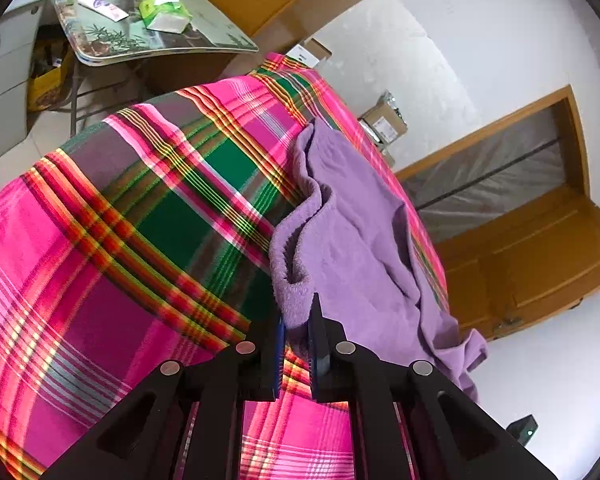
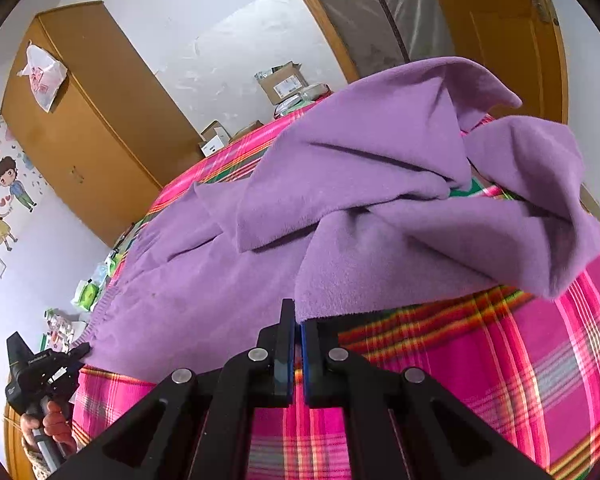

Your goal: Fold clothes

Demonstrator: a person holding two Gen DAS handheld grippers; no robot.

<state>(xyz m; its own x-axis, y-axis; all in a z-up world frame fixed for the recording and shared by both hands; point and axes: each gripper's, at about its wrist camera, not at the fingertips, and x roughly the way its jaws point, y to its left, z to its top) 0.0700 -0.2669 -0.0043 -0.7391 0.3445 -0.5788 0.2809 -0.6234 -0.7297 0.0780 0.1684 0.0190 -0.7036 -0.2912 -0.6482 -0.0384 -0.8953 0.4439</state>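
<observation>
A purple fleece garment (image 1: 352, 232) (image 2: 340, 216) lies rumpled on a bed with a pink, green and orange plaid cover (image 1: 140, 208) (image 2: 480, 360). In the left wrist view, my left gripper (image 1: 298, 332) is shut on a thick hemmed edge of the garment near the bed's side. The right wrist view shows my right gripper (image 2: 298, 336) shut on another edge of the garment, its jaws almost touching. The left gripper (image 2: 74, 354) also appears there at the garment's far left corner, held by a person's hand (image 2: 50, 424). Folds of the garment bunch up at the right.
A small table (image 1: 204, 40) with tissue packs and a tube stands beyond the bed. A wooden wardrobe (image 2: 88, 128) and cardboard boxes (image 2: 280, 82) line the wall. A wooden door (image 1: 540, 248) is to the side, and packets (image 2: 86, 294) lie along the bed's left edge.
</observation>
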